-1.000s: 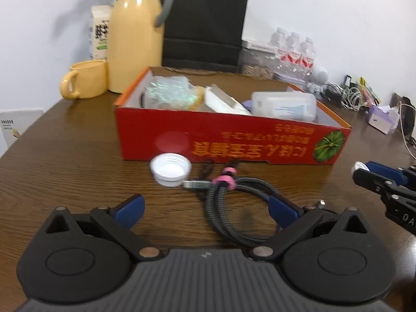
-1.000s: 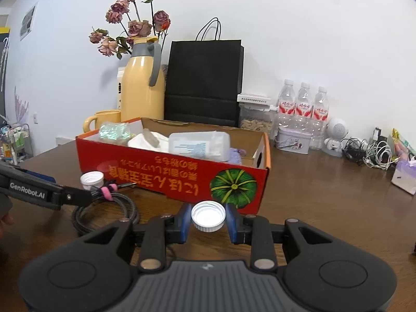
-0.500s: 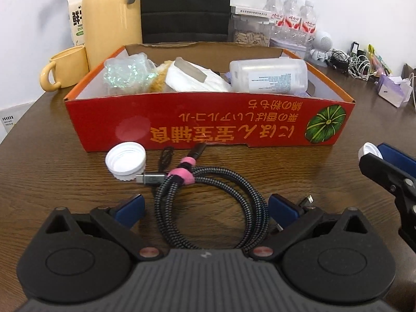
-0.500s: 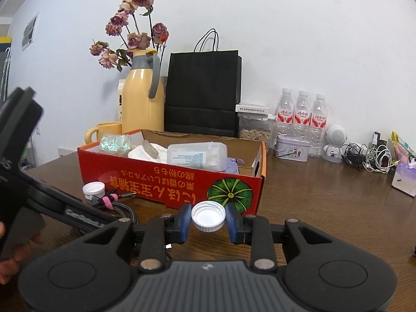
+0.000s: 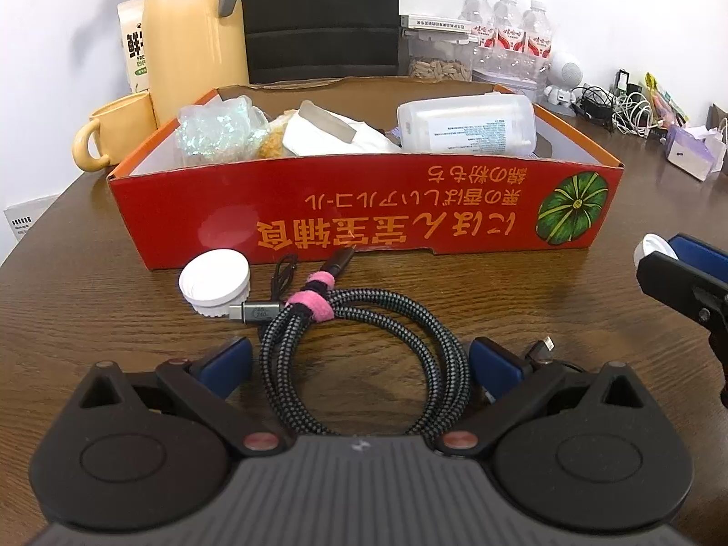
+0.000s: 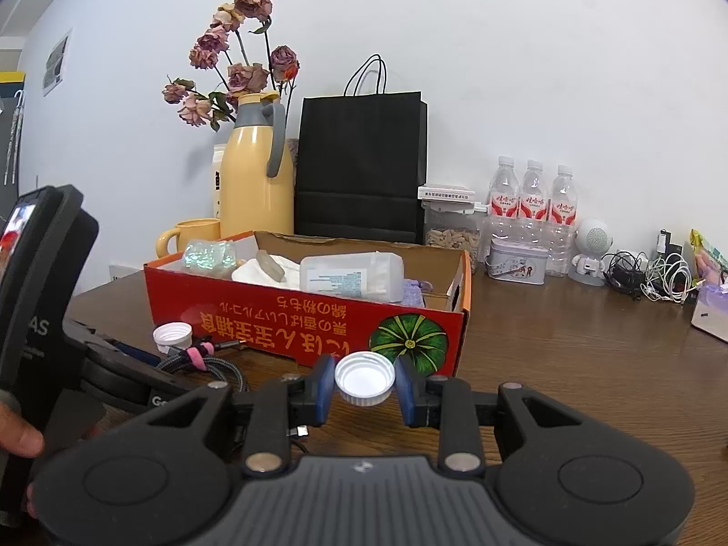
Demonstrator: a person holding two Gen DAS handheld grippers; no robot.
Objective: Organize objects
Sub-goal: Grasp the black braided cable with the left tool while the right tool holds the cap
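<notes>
Your right hand-held gripper (image 6: pixel 364 386) pinches a white ribbed bottle cap (image 6: pixel 364 377) between its blue pads. Your left hand-held gripper (image 5: pixel 359 361) stands wide open, straddling a coiled grey braided cable (image 5: pixel 364 346) bound by a pink strap; a second white cap (image 5: pixel 214 283) lies just ahead-left.

ahead: box wall (image 5: pixel 364 209) blocks | cable (image 5: pixel 364 355) btwn fingers | R table (image 6: pixel 591 364) free

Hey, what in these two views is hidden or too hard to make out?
- Left wrist view: near loop of the coiled cable hidden behind the left gripper body.
- Right wrist view: red box floor, hidden by its front wall.
- Both views: plastic bottle label print too small to read.
</notes>
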